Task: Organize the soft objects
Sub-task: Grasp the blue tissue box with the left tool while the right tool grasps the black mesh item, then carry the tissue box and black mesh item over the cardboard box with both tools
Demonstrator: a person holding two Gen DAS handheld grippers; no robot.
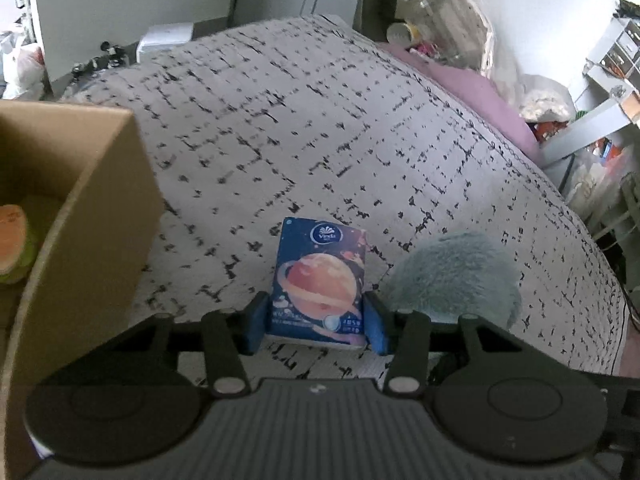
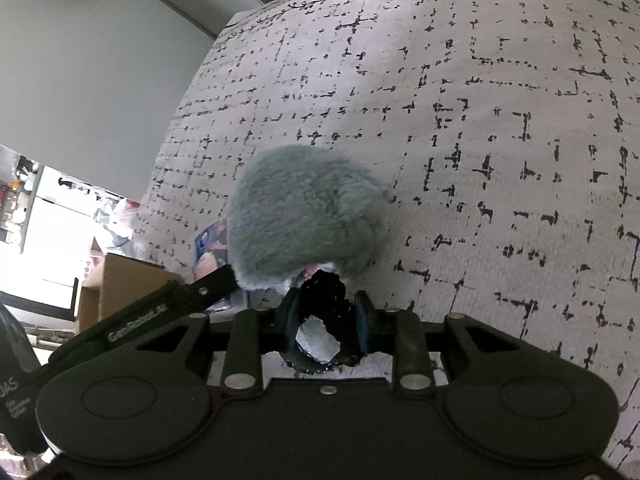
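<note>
Straddling a blue tissue pack (image 1: 320,280) printed with an orange ringed planet, the left gripper (image 1: 318,326) has its blue fingers (image 1: 256,326) set at either edge of the pack's near end, which lies flat on a bed (image 1: 280,128) covered in a grey spread with a black broken-grid print; whether the pads actually press on the pack cannot be told. The left wrist view alone takes in an open cardboard box (image 1: 100,216) at the left, standing on the bed, with a rounded orange-and-green soft thing (image 1: 14,240) inside, plus a pink cushion (image 1: 472,92) and cluttered shelving beyond the far edge of the bed. A grey fluffy plush ball (image 1: 456,276) sits just right of the pack.

From the right wrist view, the same plush ball (image 2: 304,212) fills the centre, and only here is its black lacy loop (image 2: 324,300) visible, pinched between the fingers (image 2: 364,316) of the right gripper (image 2: 326,320), which are drawn close together on it. A pale tag (image 2: 316,344) hangs beneath. The left gripper's black frame (image 2: 160,312) crosses at lower left, over a corner of the tissue pack (image 2: 210,252) and the box (image 2: 120,284). Both grippers angle steeply down toward the bed.
</note>
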